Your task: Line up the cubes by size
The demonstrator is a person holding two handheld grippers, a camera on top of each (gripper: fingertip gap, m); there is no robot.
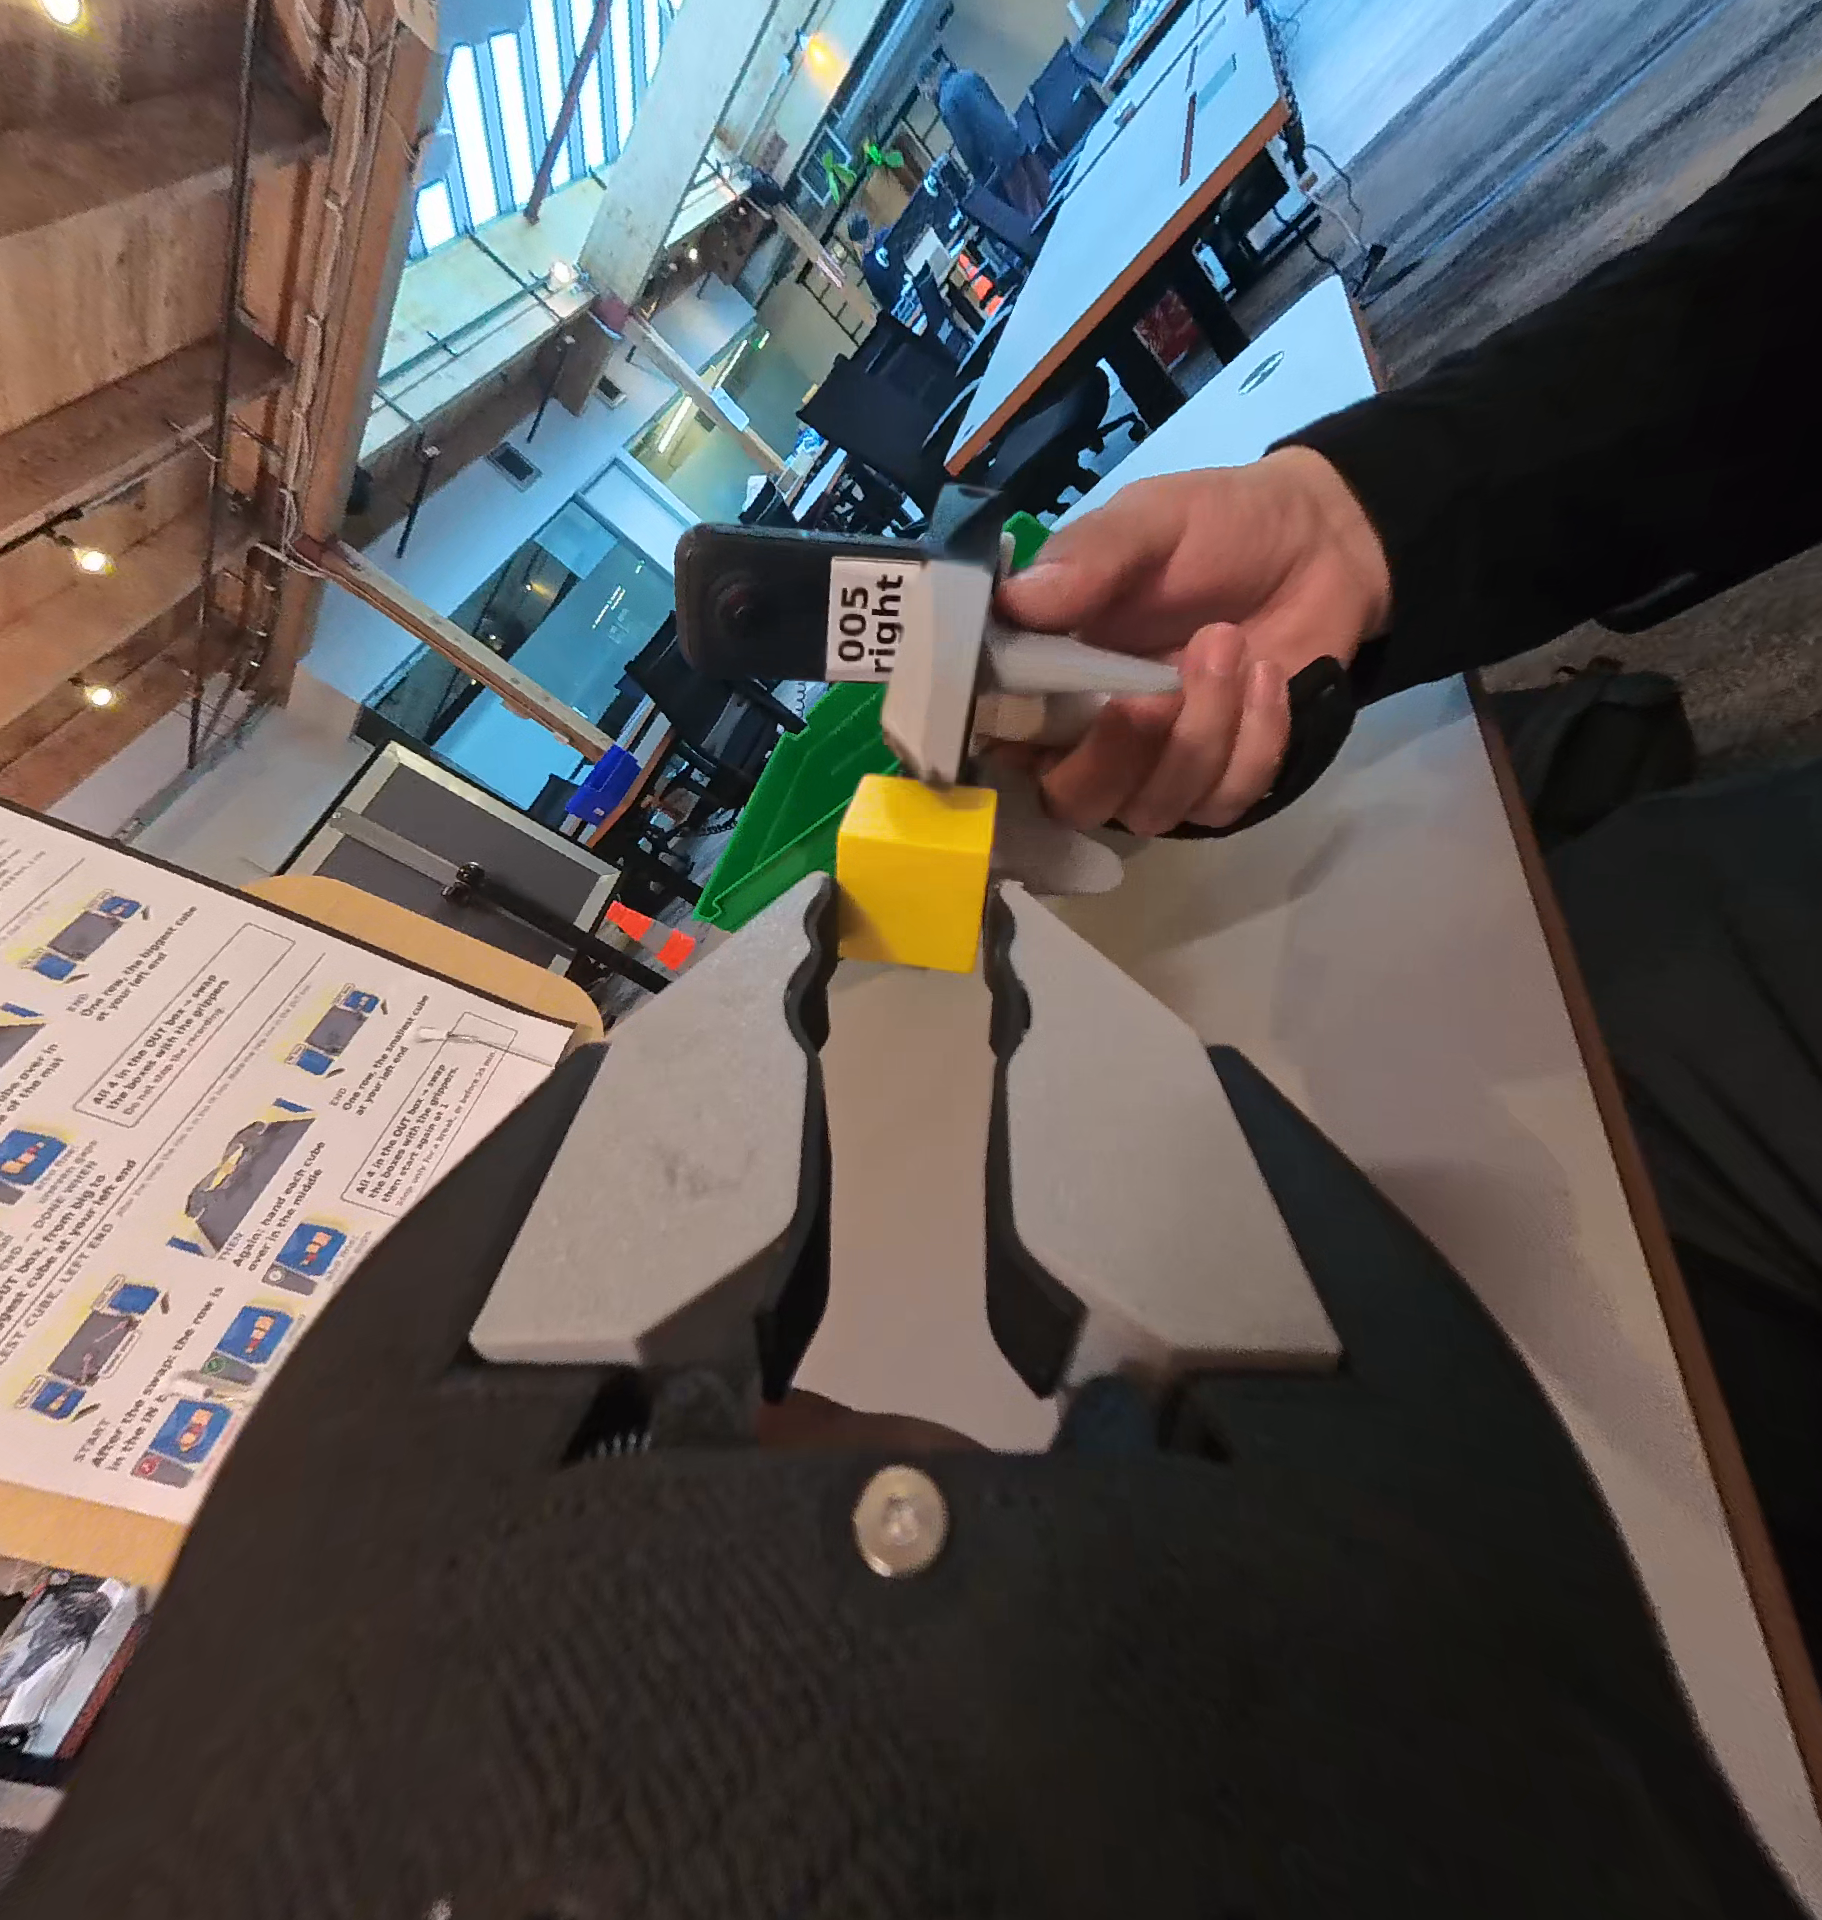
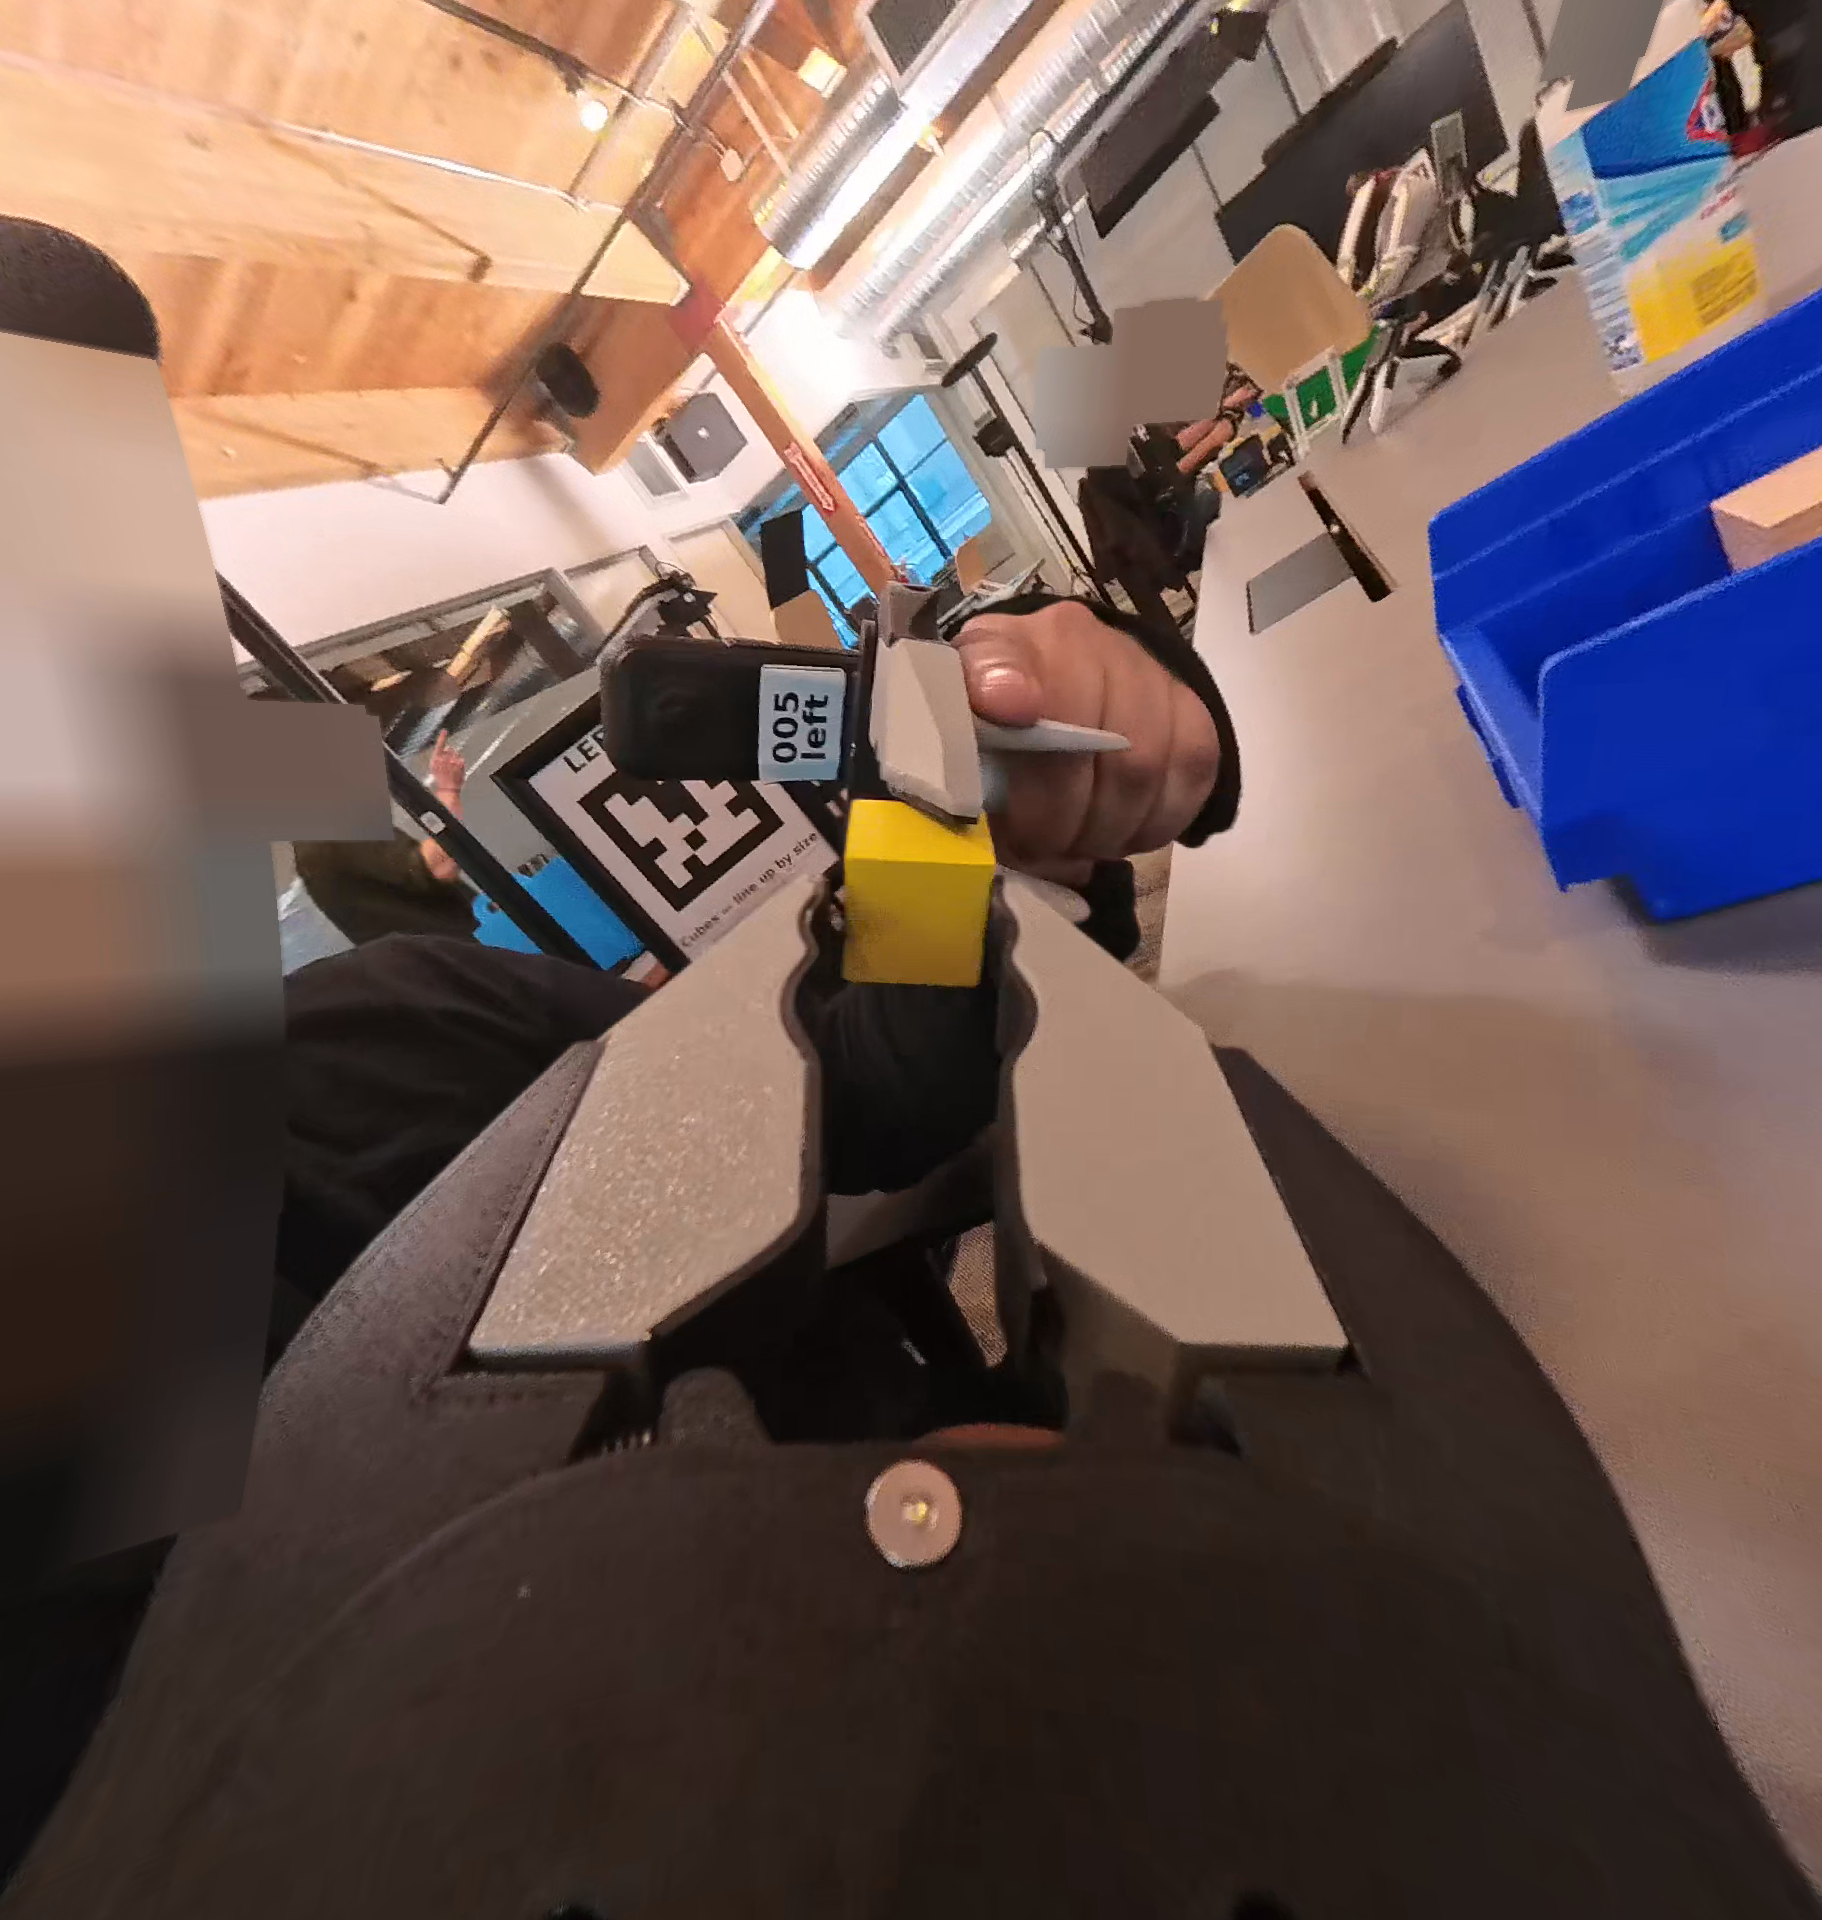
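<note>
1. Cube [image 1: 912,883], yellow, is up off the bench [image 1: 1302,1091], mid hand-over, between the two tools.
2. Left hand-held gripper [image 1: 909,920] is pinching the cube's sides; right hand-held gripper [image 2: 912,914] looks closed on it crosswise, on the other faces.
3. Judgement: let go with only one side, and only once the other holds firm.
4. Ease the fingers apart slowly, straight back, or the cube twists.
5. Keep it level, over the bench, not over the blue bin [image 2: 1665,727].
</note>
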